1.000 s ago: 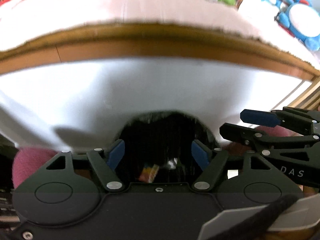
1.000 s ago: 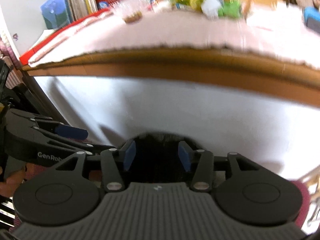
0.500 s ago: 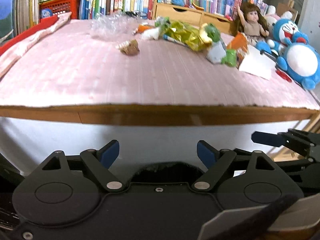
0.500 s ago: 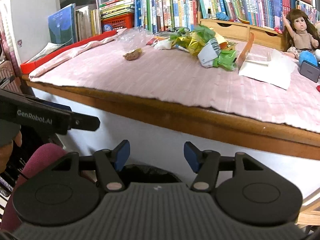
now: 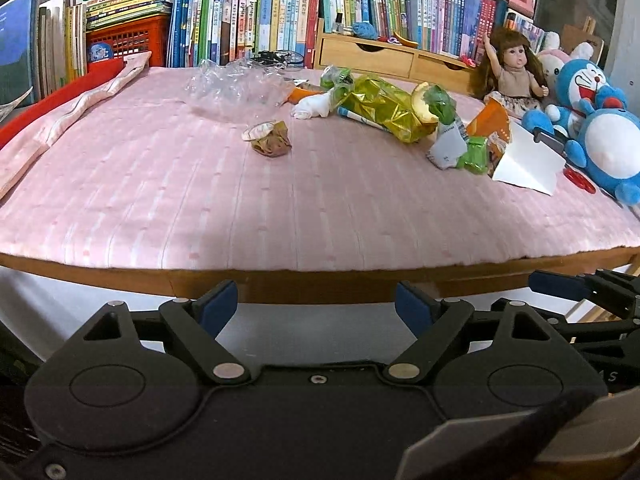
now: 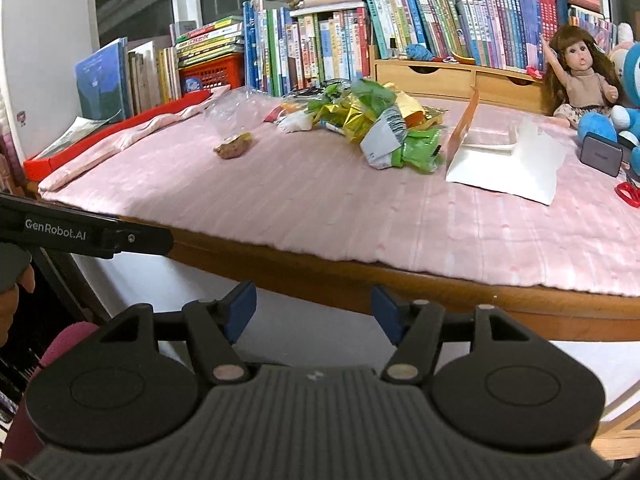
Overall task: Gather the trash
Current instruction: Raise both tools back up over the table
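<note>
Trash lies on a pink-clothed table (image 5: pixel 280 208) (image 6: pixel 360 208): a crumpled brown wrapper (image 5: pixel 270 140) (image 6: pixel 234 146), a clear plastic bag (image 5: pixel 236 88), a white tissue (image 5: pixel 314 108), a gold foil bag (image 5: pixel 384 110) (image 6: pixel 352 114), green and grey wrappers (image 5: pixel 460 148) (image 6: pixel 404 144), and a white folded paper (image 5: pixel 526 160) (image 6: pixel 504 162). My left gripper (image 5: pixel 316 306) is open and empty, below the table's front edge. My right gripper (image 6: pixel 314 312) is also open and empty, low before the edge. Each gripper shows at the side of the other's view.
Books line the back of the table, with a red basket (image 5: pixel 128 38) and a wooden drawer box (image 5: pixel 384 56). A doll (image 5: pixel 514 72), a blue plush toy (image 5: pixel 600 120), red scissors (image 5: pixel 580 180) and a small grey device (image 6: pixel 600 154) sit at the right. A folded pink cloth (image 5: pixel 60 120) lies left.
Both grippers rose from a dark bin opening below the table edge to table height; the tabletop and its trash came into view. Both stayed open.
</note>
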